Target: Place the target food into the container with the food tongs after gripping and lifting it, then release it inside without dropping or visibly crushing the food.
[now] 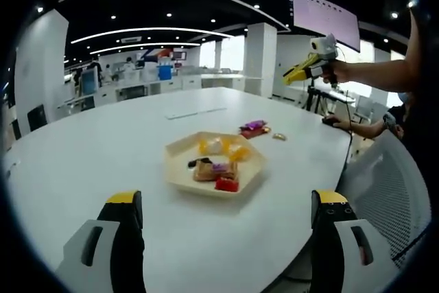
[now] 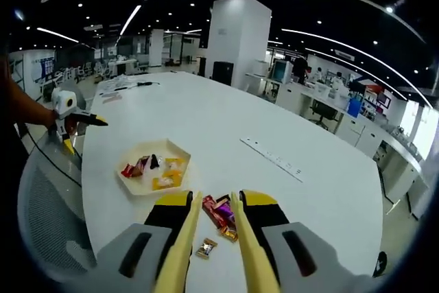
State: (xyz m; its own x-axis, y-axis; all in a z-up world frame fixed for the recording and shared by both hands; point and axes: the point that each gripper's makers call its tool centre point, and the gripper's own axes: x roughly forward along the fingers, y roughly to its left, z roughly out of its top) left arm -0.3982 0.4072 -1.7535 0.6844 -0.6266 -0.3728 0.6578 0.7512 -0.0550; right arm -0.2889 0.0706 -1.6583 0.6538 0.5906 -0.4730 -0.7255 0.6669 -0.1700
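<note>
Wrapped candies (image 2: 221, 215) on the tabletop (image 2: 274, 128), light, crinkly, slippery; pinch mid-wrapper. Right gripper (image 2: 211, 228) nearly closed, empty; left gripper (image 1: 226, 217) spread wide.

The left hand-held gripper (image 1: 226, 238) rises from the bottom of the left gripper view with its two yellow-tipped jaws set wide apart, nothing between them. Ahead, on the white surface (image 1: 103, 162), sits a pale hexagonal tray (image 1: 180, 162) holding wrapped sweets: yellow ones (image 1: 219, 146) at its far side, a red one (image 1: 227, 184) at its near edge. Beyond the tray lie loose wrapped candies (image 1: 255, 128). At upper right, a person's hand (image 1: 336, 70) holds the right hand-held gripper (image 1: 295, 73) high above the surface.
</note>
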